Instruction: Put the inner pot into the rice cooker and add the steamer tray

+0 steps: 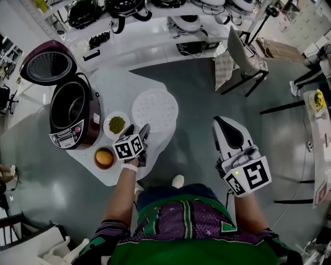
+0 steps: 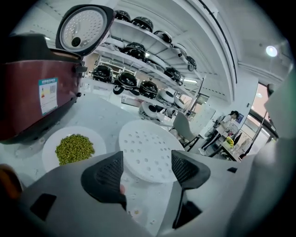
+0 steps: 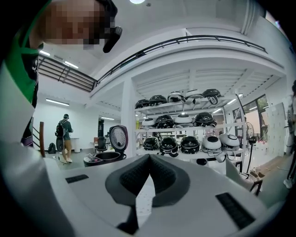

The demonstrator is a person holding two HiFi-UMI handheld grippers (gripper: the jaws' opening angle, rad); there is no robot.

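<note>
A maroon rice cooker (image 1: 88,121) stands at the left of the white table (image 1: 116,85) with its lid (image 1: 47,64) swung up. Its body holds a dark inner pot (image 1: 67,106). The white perforated steamer tray (image 1: 154,109) lies flat on the table to the cooker's right. My left gripper (image 1: 140,135) hangs at the tray's near edge. In the left gripper view the tray (image 2: 150,148) lies just past my open left gripper (image 2: 147,173), untouched. My right gripper (image 1: 227,129) is over the floor right of the table. In its own view the right gripper (image 3: 148,178) is shut on nothing.
A white plate of green beans (image 1: 117,124) and a small bowl of yellow food (image 1: 104,157) sit between the cooker and my left hand. Shelves of cookers (image 1: 119,10) line the back. A chair (image 1: 243,57) stands beyond the table, right of it.
</note>
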